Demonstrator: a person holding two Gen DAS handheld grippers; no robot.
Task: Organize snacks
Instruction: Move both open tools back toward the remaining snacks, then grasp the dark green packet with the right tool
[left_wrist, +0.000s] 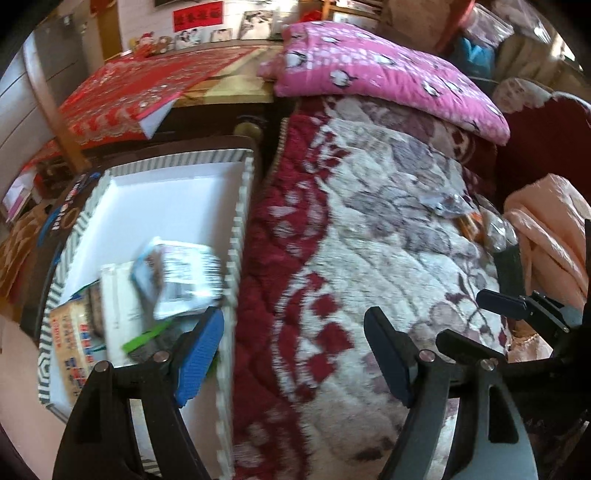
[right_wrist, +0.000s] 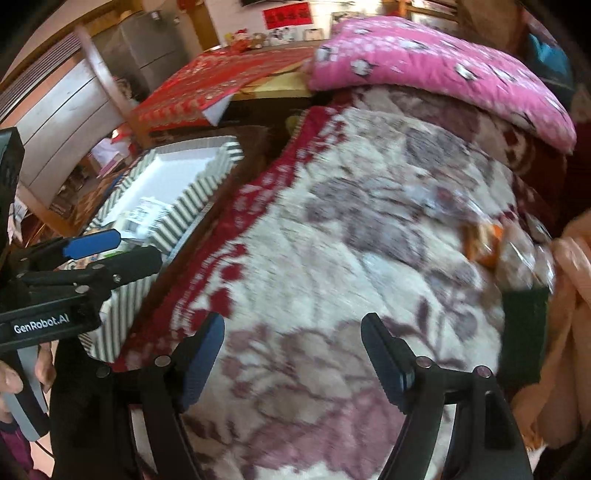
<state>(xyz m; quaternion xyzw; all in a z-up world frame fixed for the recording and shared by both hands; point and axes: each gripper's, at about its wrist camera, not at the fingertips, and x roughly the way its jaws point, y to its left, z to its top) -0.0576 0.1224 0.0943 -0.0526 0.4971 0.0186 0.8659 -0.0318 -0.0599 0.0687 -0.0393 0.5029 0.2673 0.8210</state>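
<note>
snack packets (right_wrist: 517, 240) near the blanket's (right_wrist: 332, 258) right edge are motion-blurred; box (left_wrist: 243, 206) labels unreadable, its near corner cut off.

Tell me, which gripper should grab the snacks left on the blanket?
Probably the right gripper: open, empty, nearer the clear crinkly snack packets on the floral fleece blanket. The left gripper sits beside the striped cardboard box.

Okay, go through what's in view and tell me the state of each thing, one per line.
Left gripper: open, empty.
Right gripper: open, empty.
Striped box: open-topped, partly filled with snack packs.
White snack pack: lying tilted on the others in the box.
Clear snack bags: loose on the blanket, not yet boxed.
Pink pillow: resting at the blanket's far end.
</note>
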